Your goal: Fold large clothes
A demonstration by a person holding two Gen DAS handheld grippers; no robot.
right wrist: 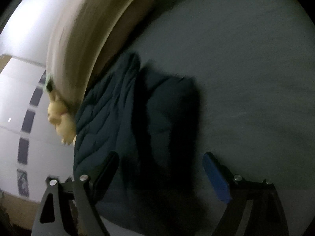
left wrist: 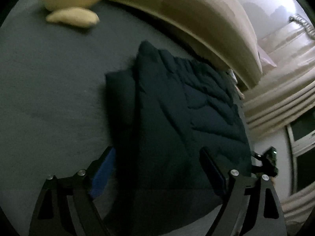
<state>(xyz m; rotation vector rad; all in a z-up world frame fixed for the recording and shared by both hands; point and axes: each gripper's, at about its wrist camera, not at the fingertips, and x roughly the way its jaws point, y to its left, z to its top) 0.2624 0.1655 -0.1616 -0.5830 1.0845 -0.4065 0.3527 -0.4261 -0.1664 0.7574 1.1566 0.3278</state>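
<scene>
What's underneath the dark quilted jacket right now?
The dark quilted jacket lies on the grey bed sheet, which shows around it. Whatever is directly beneath the jacket is covered.

Both tongs [left wrist: 157,155] [right wrist: 160,161] spread wide

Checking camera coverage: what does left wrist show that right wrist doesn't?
Left wrist only: pleated beige curtains, a window, and a large yellow plush lying on the bed.
Right wrist only: a white wall panel with a column of dark squares.
Both: the dark quilted garment folded on the grey bed sheet, the beige headboard, and each view's own open claw, left, right.
</scene>
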